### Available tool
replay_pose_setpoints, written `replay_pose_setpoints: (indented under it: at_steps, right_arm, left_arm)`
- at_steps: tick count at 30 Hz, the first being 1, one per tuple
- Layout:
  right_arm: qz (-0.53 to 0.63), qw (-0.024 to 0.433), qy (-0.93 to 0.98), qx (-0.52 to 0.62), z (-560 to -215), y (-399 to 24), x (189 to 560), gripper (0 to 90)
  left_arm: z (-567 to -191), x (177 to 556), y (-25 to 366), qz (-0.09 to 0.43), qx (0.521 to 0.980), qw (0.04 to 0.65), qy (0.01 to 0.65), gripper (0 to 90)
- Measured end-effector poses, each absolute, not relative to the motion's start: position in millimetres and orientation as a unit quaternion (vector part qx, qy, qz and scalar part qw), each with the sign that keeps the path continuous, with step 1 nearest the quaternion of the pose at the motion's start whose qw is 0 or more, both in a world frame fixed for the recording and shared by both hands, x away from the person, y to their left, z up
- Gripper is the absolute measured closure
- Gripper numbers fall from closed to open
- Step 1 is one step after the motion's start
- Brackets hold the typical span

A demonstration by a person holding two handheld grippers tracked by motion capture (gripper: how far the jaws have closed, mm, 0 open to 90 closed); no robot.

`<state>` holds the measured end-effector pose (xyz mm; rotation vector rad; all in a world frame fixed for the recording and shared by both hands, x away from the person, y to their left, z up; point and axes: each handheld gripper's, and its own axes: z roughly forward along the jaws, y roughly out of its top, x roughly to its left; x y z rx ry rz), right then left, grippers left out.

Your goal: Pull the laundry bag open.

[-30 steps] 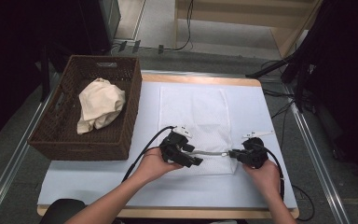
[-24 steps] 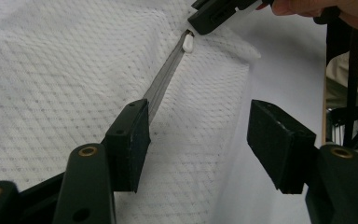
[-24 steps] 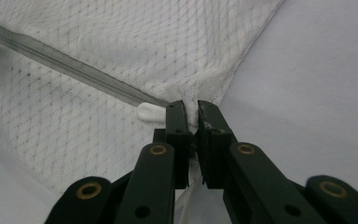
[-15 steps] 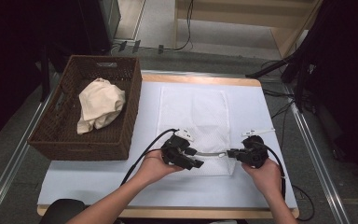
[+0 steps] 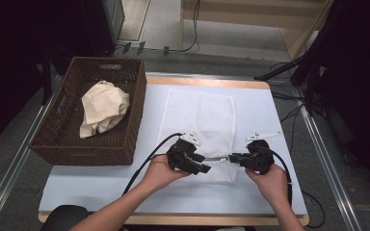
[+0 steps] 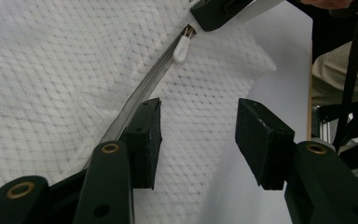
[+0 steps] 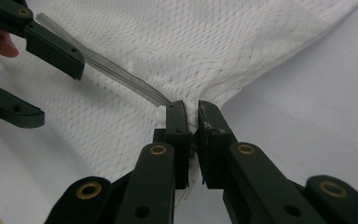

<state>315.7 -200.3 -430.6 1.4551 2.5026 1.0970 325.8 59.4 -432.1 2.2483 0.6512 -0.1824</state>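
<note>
Mesh laundry bag [image 5: 200, 127], white, lies flat on the pale sheet [image 5: 125, 192] covering the table [image 5: 207, 83], with its zippered edge toward you and its far end pointing at the table's far side. Your right gripper [image 5: 232, 158] is clamped on the near right corner of the bag: in the right gripper view [image 7: 191, 116] its two black jaws stand pressed together with a pinch of mesh between them, at the end of the grey zipper [image 7: 121, 77]. Your left gripper [image 5: 206, 169] sits just beside the same edge, its jaws apart; they have just been closing, and in the left gripper view [image 6: 198, 135] the mesh lies between the pads, which do not yet press on it, while the left pad [image 6: 144, 135] rests next to the zipper tape. The white zipper pull [image 6: 181, 48] hangs just below your right gripper's jaws in that view. To the left of the bag stands a brown wicker basket [image 5: 55, 139] holding a crumpled cream cloth [image 5: 103, 108], well apart from both grippers.
</note>
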Motion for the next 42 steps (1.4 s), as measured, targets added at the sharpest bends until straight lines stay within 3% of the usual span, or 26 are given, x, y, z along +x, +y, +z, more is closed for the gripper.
replay_pose_setpoints:
  at_steps: [23,42]
  right_arm:
    - [0.38,0.008,0.819,0.429,-419,-173,303,84.4]
    - [0.393,0.01,0.823,0.409,-411,-165,297,84.5]
  left_arm:
    - [-433,322,59,-0.069,0.878,0.397,0.259,71.3]
    - [-438,324,60,-0.076,0.879,0.39,0.264,75.1]
